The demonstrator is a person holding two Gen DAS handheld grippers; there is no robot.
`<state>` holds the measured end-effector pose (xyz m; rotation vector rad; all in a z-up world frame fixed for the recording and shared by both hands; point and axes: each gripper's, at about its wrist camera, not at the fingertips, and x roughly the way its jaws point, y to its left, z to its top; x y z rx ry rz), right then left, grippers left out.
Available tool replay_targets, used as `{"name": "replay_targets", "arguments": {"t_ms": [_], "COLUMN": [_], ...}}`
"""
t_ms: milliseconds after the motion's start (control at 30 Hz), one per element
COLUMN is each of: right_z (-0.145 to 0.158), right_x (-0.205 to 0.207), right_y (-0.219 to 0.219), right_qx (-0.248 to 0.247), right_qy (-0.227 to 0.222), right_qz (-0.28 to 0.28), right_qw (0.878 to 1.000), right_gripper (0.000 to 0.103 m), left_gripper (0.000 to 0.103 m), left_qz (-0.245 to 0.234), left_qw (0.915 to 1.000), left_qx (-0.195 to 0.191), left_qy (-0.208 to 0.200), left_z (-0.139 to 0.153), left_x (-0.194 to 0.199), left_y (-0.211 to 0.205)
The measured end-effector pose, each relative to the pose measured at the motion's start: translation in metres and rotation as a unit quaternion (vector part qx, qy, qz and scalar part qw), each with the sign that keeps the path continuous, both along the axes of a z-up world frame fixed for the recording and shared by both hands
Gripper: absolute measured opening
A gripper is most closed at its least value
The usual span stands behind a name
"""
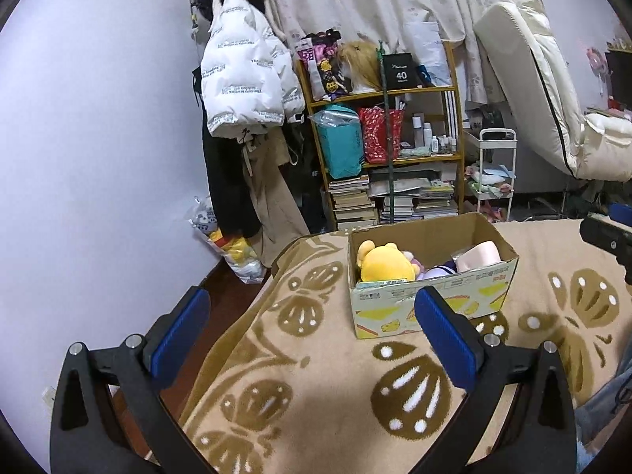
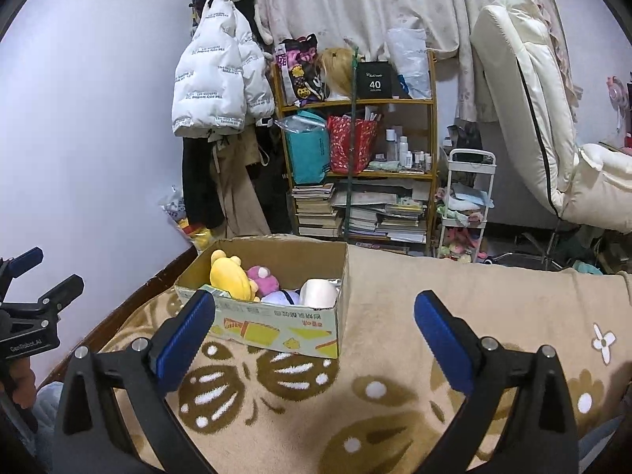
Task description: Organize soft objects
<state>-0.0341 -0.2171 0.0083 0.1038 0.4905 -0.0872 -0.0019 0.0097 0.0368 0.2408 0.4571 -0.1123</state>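
Left wrist view: left gripper [image 1: 312, 324] jaws apart, empty; right gripper [image 2: 314, 326] likewise. Cardboard box [image 2: 276, 328] on blanket [image 2: 474, 308] holds yellow plush [image 2: 227, 274], pink plush [image 2: 262, 278].

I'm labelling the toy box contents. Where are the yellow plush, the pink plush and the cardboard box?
yellow plush [image 2: 229, 276], right wrist view, on its rounded back.
pink plush [image 2: 262, 278], right wrist view, on its body.
cardboard box [image 2: 276, 326], right wrist view, on the printed front wall.

Black hand-held gripper [image 1: 312, 324], blue pads [image 1: 179, 335].
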Motion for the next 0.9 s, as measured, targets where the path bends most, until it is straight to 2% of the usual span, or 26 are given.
{"name": "replay_targets", "arguments": {"t_ms": [300,900], "right_z": [-0.015,-0.019], "right_x": [0.016,0.021], "right_y": [-0.001,-0.007], "right_qx": [0.004,0.002], "right_qy": [0.018,0.027], "right_qz": [-0.007,-0.021], "right_qw": [1.000,0.999], "right_gripper": [0.103,0.103], "left_gripper": [0.102,0.102], "left_qz": [0.014,0.010], "left_qw": [0.9997,0.9998], "left_qx": [-0.017,0.007], "left_qy": [0.012,0.017], "left_z": [-0.012,-0.021], "left_x": [0.017,0.019], "left_y": [0.003,-0.006]}}
